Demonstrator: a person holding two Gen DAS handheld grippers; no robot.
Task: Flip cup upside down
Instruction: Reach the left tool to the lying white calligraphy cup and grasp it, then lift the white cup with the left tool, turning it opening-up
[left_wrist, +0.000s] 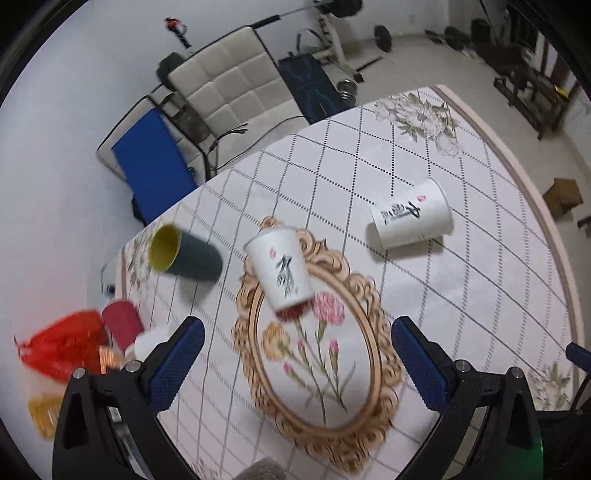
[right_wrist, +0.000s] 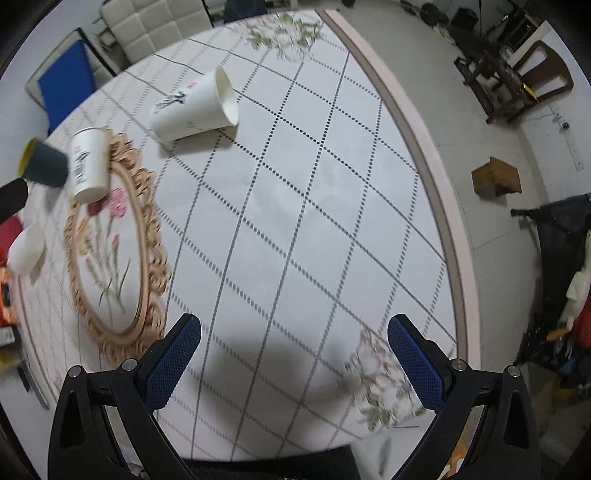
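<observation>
Above the patterned table (right_wrist: 295, 184), both tools, left tool (left_wrist: 295, 336) and right tool (right_wrist: 293, 332), hover wide, gripping nothing.

White paper cup (left_wrist: 410, 218) with black calligraphy (small red seal mark) lies on side at 2 o'clock on table, mouth facing right. Second white cup (left_wrist: 281, 268) stands mouth-up at centre; dark cup (left_wrist: 184, 254), yellow inside, at 9 o'clock.
</observation>
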